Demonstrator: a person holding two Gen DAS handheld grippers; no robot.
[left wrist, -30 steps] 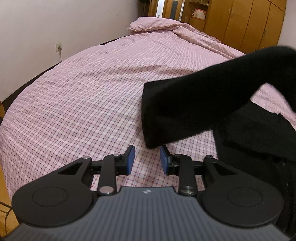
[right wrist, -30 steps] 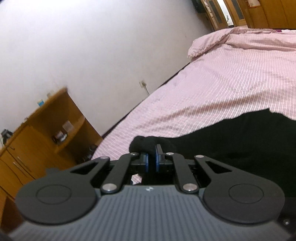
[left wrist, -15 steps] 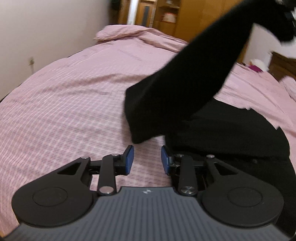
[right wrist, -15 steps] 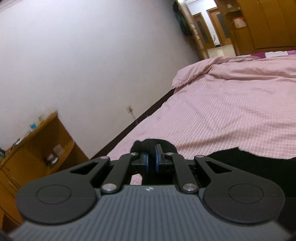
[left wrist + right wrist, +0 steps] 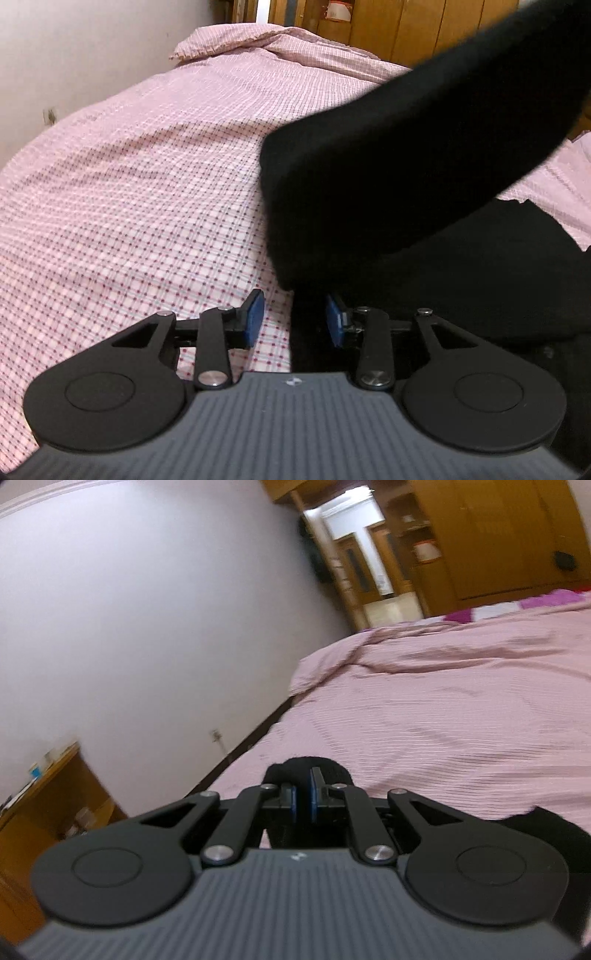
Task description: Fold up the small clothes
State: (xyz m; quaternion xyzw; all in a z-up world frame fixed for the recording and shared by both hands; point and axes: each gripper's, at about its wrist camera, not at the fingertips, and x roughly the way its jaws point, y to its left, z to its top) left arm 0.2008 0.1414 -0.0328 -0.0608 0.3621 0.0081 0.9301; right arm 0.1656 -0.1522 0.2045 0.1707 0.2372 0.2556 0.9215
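A black garment (image 5: pixel 480 277) lies on the pink checked bedsheet (image 5: pixel 129 203) at the right of the left wrist view. One black sleeve (image 5: pixel 388 158) is lifted off the bed and runs up toward the top right. My left gripper (image 5: pixel 293 310) hovers low over the sheet at the garment's left edge. Its jaws are opening, and a fold of black cloth stands between them close to the right pad, unpressed. In the right wrist view my right gripper (image 5: pixel 303 794) is shut on a bunch of black cloth (image 5: pixel 295 770), held above the bed.
A rumpled pink quilt (image 5: pixel 258 40) lies at the head of the bed, with wooden wardrobes (image 5: pixel 498 535) beyond it. A white wall (image 5: pixel 147 627) runs along the bed's left side. A wooden shelf unit (image 5: pixel 55 794) stands near the foot.
The left gripper has moved right to the garment's edge and its jaws stand wider. The right gripper has carried the sleeve higher, and its view has tilted up toward the wall and wardrobes.
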